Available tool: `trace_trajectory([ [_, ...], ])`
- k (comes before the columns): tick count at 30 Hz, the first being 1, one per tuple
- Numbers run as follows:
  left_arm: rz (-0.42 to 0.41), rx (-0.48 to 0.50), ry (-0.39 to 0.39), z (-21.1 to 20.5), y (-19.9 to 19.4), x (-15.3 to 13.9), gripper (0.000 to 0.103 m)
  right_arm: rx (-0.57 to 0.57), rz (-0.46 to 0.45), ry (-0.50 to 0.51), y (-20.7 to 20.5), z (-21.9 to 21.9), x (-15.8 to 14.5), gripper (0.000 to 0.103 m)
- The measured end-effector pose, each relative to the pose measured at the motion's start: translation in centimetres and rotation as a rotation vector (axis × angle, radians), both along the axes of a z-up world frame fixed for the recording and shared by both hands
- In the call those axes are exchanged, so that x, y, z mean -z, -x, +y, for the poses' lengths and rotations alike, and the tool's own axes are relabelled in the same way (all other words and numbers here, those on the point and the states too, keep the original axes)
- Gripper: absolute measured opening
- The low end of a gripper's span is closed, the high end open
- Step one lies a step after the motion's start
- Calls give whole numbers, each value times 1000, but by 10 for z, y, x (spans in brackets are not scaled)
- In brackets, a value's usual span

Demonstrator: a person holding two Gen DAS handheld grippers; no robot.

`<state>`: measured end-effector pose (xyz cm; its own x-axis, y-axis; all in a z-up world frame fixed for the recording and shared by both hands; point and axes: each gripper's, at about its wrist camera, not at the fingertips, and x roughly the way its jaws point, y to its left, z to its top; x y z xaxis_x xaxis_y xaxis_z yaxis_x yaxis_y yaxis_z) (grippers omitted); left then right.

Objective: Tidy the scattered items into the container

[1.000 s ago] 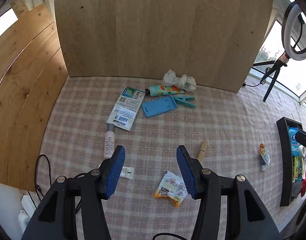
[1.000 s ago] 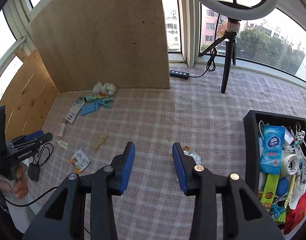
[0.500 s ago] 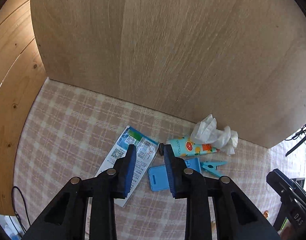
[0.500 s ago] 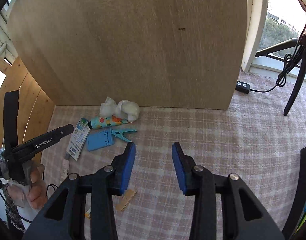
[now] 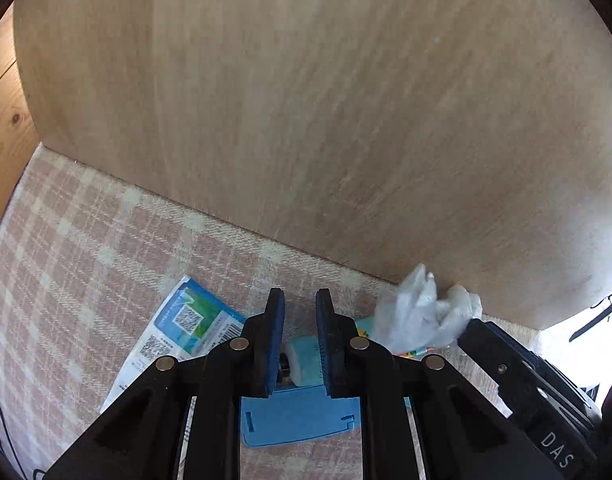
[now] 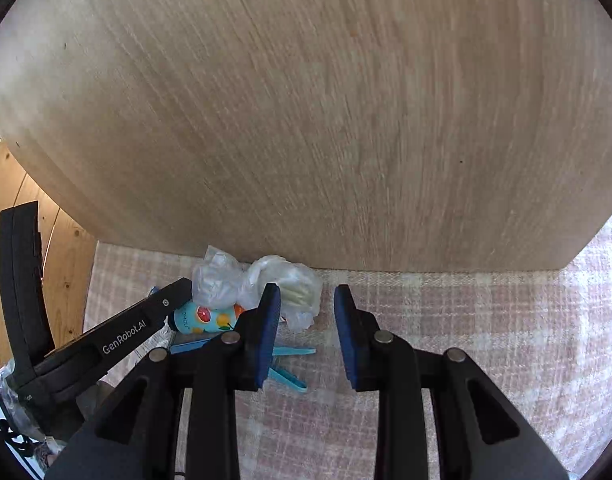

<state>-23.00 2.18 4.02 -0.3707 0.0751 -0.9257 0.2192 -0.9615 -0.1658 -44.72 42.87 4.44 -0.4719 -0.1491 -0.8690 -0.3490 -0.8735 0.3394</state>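
Plastic tube [image 5: 301, 360], smooth and round, is seen between the closing jaws of the left gripper [image 5: 299, 344]; whether it is pressed cannot be told. Crinkled bag [image 6: 261, 284] lies beyond the right gripper [image 6: 306, 336], whose closing jaws are empty.

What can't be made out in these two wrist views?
- Container: in neither view; both cameras face the wooden board.
- Fruit-print tube: left wrist view shows only its cap end between the closing fingers; contact unclear.
- Blue flat holder: far part hidden behind the left gripper.
- Teal clip: partly behind the right gripper, whose fingers are closing on nothing.
- Leaflet: print too small.
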Motion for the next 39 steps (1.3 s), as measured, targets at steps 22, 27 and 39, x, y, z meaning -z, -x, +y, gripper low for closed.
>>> trace_trajectory([
  [22, -108, 452, -138, 150, -165, 19, 1, -10, -195, -162, -156, 16, 7, 14],
  [27, -61, 455, -118, 146, -176, -11, 16, 95, -172, -210, -198, 38, -16, 15],
  [39, 20, 190, 111, -41, -132, -57, 60, 122, -141, -51, -212, 51, -41, 32],
])
